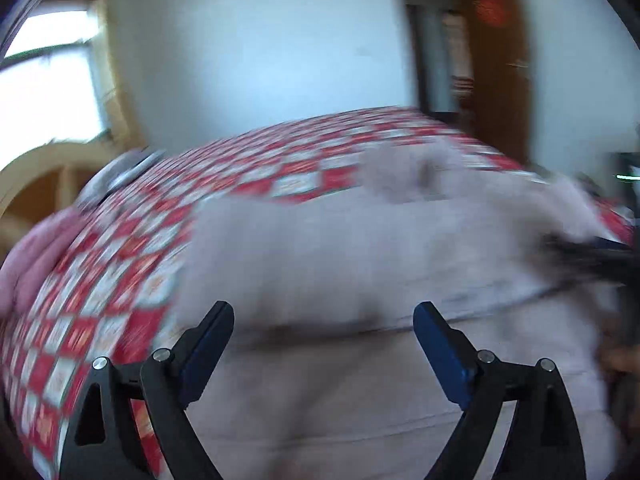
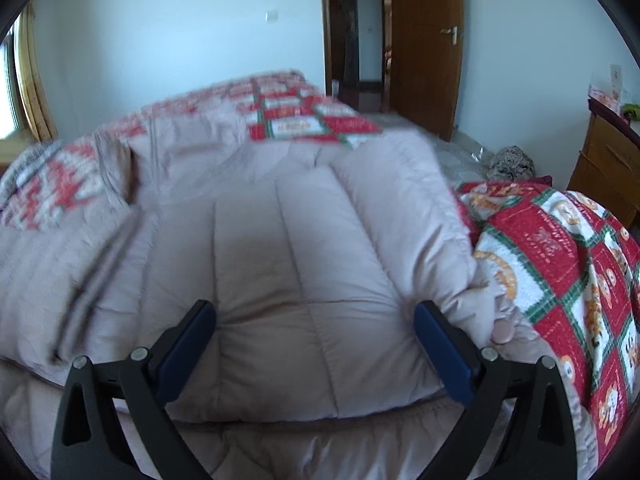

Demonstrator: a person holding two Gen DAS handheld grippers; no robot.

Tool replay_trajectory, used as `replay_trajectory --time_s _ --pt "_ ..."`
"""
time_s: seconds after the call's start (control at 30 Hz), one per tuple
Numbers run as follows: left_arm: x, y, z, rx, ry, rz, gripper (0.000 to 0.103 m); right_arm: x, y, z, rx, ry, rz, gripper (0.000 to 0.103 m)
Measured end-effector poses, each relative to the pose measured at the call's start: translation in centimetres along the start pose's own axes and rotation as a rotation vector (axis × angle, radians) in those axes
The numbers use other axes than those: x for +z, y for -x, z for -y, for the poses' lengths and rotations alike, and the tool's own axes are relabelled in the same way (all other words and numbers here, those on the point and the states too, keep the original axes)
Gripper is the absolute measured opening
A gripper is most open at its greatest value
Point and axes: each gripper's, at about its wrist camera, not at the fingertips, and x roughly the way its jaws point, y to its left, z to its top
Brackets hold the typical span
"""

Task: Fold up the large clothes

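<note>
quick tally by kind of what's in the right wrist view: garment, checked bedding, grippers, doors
padded beige garment: 1
red checked quilt: 1
right gripper, jaws open: 1
brown wooden door: 1
total: 4

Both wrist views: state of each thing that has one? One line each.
left claw: open, holding nothing, over the garment
right claw: open, holding nothing
beige quilted garment: lying on the bed, partly folded, layers overlapping
checkered bedspread: spread over the bed, bunched beside the garment in the right view
wooden door: open
</note>
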Motion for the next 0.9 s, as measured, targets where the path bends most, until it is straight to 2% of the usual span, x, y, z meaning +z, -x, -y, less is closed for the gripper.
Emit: replay_trajectory --time_s 0.1,0.17,0.23,0.33,0.4,0.43,0.5,0.53,0.57,0.73,0.8,0.9 --pt "-1.9 -3.2 -3.6 0.076 0.064 -0.102 0.091 1.1 2.8 -1.5 0.154 -0.023 0.046 0.101" --pt "-3.2 -5.1 -5.1 0.060 0.147 -0.162 0.091 2.1 4.1 -4.5 0.247 0.034 0.064 0.102" --pt "-3.9 -6.3 -5.6 0.016 0.207 -0.191 0.092 2.7 3.3 -7.6 0.270 0.102 -0.001 0.103" --pt "-4.4 -7.4 -6.1 -0.028 0.254 -0.218 0.094 2.1 0.4 -11.3 0.250 0.166 -0.122 0.103" --pt "-4.7 -7.8 -6.8 -0.051 0.294 -0.227 0.097 1.0 -1.8 -13.0 0.227 0.201 -0.199 0.091" --pt "-4.7 -7.8 -7.0 -0.060 0.304 -0.227 0.097 0.2 -3.0 -13.5 0.221 0.217 -0.252 0.071" --pt "-4.2 -7.8 -6.7 -0.057 0.297 -0.223 0.097 -0.5 -2.8 -14.1 0.206 0.241 -0.238 0.053" --pt "-4.3 -7.7 -6.6 -0.055 0.294 -0.219 0.097 -0.4 -2.2 -14.5 0.207 0.268 -0.220 0.028" --pt "-4.3 -7.6 -6.5 -0.057 0.296 -0.217 0.097 -0.1 -1.4 -14.6 0.216 0.285 -0.205 0.012" --pt "-4.7 -7.3 -7.0 -0.074 0.315 -0.205 0.097 2.1 3.8 -11.1 0.213 0.258 -0.063 0.012" --pt "-4.6 -7.2 -7.0 -0.069 0.314 -0.202 0.097 2.1 4.7 -9.3 0.184 0.259 -0.054 0.012" --pt "-4.5 -7.0 -6.7 -0.050 0.300 -0.207 0.097 0.7 3.6 -6.3 0.130 0.255 -0.114 0.012"
